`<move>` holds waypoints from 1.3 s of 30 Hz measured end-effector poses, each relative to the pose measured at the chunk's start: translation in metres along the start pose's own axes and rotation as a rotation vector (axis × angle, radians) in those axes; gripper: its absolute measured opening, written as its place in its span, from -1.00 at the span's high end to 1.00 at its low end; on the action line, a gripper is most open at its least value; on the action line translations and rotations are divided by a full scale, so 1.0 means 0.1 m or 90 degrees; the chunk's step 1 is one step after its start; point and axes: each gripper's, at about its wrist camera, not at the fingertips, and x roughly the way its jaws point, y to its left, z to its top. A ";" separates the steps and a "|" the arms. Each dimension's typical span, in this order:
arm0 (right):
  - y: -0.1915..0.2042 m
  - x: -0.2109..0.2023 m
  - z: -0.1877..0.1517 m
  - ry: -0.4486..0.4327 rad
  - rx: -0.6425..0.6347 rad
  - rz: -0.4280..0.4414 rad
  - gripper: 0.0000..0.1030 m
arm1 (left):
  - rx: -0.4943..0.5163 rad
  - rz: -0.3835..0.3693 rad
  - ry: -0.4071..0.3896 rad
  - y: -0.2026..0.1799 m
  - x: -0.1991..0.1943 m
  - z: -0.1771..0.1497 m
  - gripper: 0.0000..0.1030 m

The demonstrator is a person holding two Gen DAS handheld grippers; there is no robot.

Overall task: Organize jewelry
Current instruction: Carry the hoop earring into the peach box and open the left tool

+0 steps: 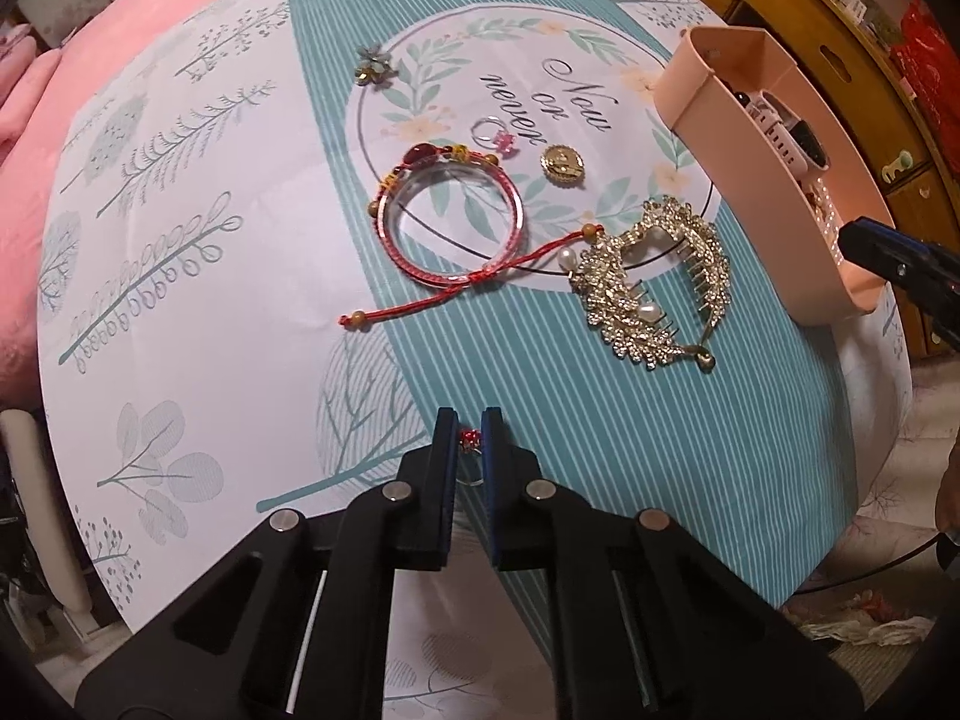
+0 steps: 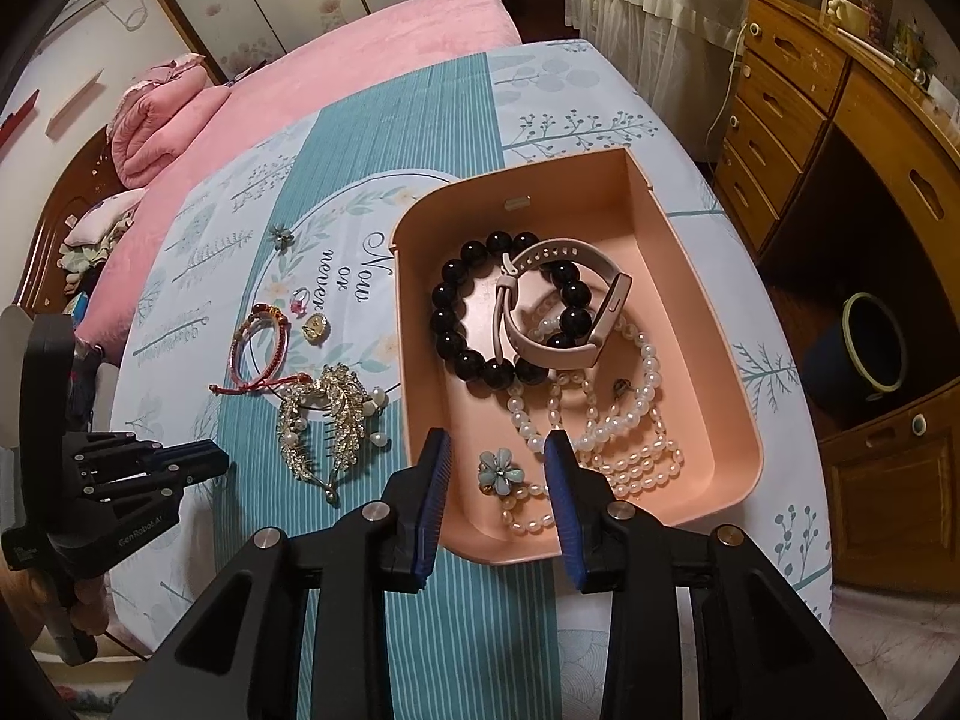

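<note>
Now the left gripper [image 1: 468,450] pinches a small ring [image 1: 470,443] over the worktop [image 1: 180,312].
Leftmost lies a flower brooch [image 1: 373,65], then a red cord bracelet [image 1: 459,228], a pink ring [image 1: 497,135], a gold coin pendant [image 1: 562,162] and a rhinestone comb [image 1: 651,282], all loose on the cloth. Right of them sits the pink tray [image 2: 708,324], holding a black bead bracelet [image 2: 474,306], a watch [image 2: 570,312], pearls [image 2: 606,420] and a flower clip [image 2: 499,471]. The right gripper [image 2: 498,468] hovers over the tray's near end, fingers wide apart and empty.
</note>
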 end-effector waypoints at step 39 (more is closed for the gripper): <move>-0.35 -0.39 -0.19 -0.044 0.030 0.006 0.37 | 0.027 -0.165 -0.065 -1.10 -0.62 1.28 0.89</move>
